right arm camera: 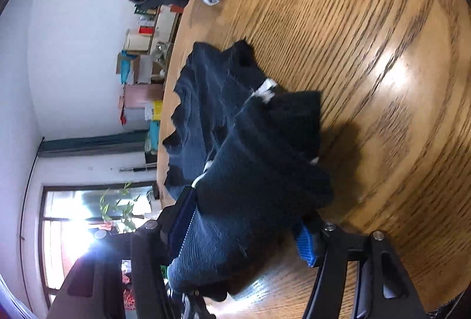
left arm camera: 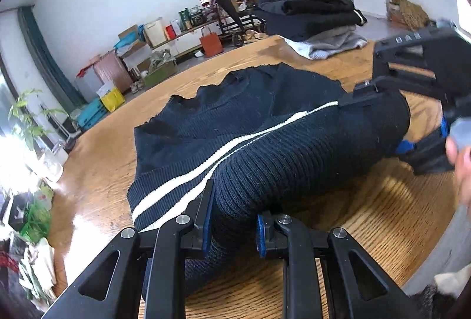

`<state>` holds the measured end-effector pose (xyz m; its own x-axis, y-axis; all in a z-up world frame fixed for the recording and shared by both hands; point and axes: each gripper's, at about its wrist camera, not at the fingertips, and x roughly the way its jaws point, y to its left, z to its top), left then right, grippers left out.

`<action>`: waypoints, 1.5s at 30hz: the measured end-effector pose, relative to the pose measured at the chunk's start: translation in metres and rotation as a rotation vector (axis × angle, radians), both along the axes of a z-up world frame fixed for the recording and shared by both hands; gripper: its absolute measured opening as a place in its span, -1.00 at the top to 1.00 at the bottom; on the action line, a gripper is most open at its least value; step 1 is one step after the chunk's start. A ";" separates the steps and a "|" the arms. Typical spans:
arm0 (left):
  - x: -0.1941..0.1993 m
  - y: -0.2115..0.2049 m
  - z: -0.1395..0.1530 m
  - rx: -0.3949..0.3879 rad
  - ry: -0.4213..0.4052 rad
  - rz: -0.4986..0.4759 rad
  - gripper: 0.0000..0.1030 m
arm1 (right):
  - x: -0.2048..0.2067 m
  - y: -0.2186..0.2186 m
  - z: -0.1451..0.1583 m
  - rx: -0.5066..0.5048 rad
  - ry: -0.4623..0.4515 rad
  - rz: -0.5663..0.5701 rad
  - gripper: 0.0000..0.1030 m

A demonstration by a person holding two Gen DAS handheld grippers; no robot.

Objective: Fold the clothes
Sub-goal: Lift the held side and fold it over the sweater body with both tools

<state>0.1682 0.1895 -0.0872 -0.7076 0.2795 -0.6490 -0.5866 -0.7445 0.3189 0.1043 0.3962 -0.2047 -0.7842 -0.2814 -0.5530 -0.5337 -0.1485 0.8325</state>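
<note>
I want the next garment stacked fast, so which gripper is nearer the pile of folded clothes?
Right. The right gripper holds the sweater at the end toward the pile; the left gripper grips the opposite end.

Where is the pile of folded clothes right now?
In the left wrist view the folded pile sits on the wooden table's far side, upper right, beyond the navy striped sweater.

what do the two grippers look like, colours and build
Both are matte black with flat, plate-like linkage arms cut with slotted openings and joined by round silver pins. The left gripper carries blue ribbed pads on the inner faces of its fingers. The right gripper has the same blue ribbed pads. No cables or sleeves show.
</note>
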 end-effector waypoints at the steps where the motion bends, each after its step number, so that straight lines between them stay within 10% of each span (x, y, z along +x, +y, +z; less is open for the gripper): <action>1: 0.001 -0.001 -0.002 -0.006 0.001 -0.004 0.54 | 0.001 0.001 0.000 0.002 -0.004 -0.006 -0.14; 4: 0.003 -0.002 -0.006 -0.021 0.005 -0.021 0.49 | -0.004 0.004 0.008 0.032 0.029 0.062 0.45; 6: 0.007 0.000 -0.009 -0.053 0.019 -0.041 0.47 | -0.005 0.004 0.018 0.067 0.067 0.096 0.51; 14: 0.041 0.014 -0.034 -0.302 0.192 -0.129 0.30 | -0.012 0.007 0.057 0.123 0.133 0.112 0.52; 18: 0.058 0.016 -0.049 -0.443 0.313 -0.180 -0.24 | -0.019 0.004 0.063 0.132 0.133 0.122 0.52; 25: 0.059 0.011 -0.047 -0.444 0.309 -0.218 -0.42 | -0.020 0.005 0.069 0.123 0.159 0.128 0.52; 41: 0.002 -0.025 -0.050 -0.563 0.322 -0.098 -0.40 | -0.030 0.010 0.086 0.104 0.190 0.133 0.52; 43: -0.004 -0.030 -0.050 -0.567 0.277 -0.108 -0.17 | -0.027 0.011 0.083 0.099 0.180 0.127 0.52; 45: -0.007 -0.032 -0.049 -0.558 0.219 -0.118 0.50 | -0.023 0.013 0.079 0.103 0.157 0.129 0.52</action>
